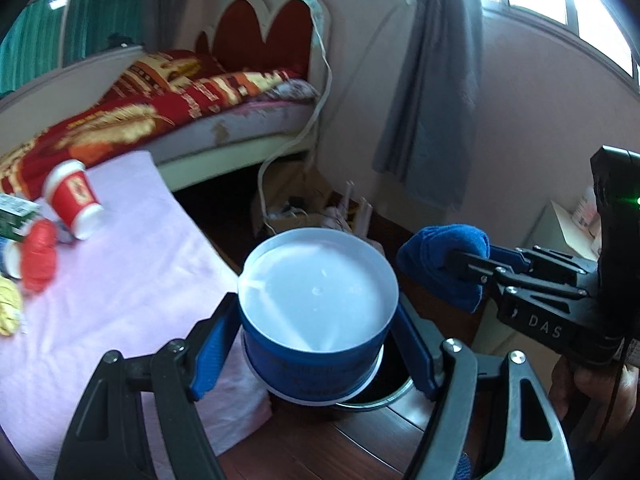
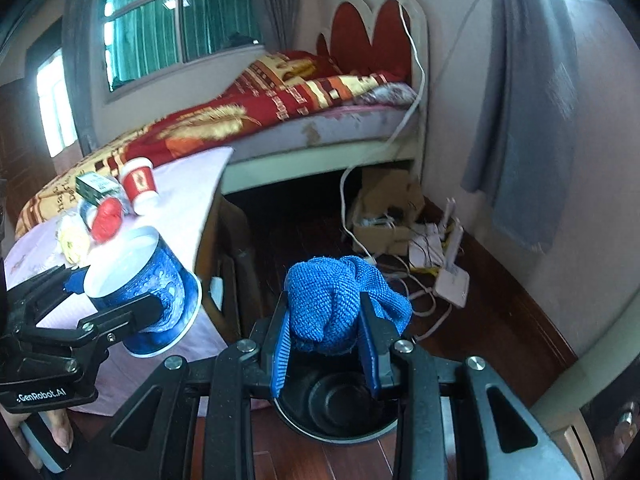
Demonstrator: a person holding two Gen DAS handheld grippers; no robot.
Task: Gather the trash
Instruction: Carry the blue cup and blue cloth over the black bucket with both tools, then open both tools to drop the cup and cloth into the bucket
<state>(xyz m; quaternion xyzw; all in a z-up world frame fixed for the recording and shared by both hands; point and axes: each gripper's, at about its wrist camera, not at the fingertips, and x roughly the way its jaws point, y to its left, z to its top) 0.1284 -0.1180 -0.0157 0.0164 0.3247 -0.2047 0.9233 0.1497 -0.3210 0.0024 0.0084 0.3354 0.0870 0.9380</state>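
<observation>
Left hand-held gripper [image 1: 316,344] clamped on blue cup [image 1: 316,320], over bin [image 2: 340,408] at worktop [image 1: 120,280] edge. Right hand-held gripper [image 2: 326,344] clamped on blue cloth [image 2: 340,304] above bin. Risk: a tilted release bounces cup off rim.

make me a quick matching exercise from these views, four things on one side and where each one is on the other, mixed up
Things:
1. blue bowl
2. blue cloth
3. red cup
4. black bin

Places:
A. lying on its side on the pink-covered table
B. on the floor below both claws
C. held in the left claw
D. held in the right claw

Pairs: 1-C, 2-D, 3-A, 4-B
</observation>
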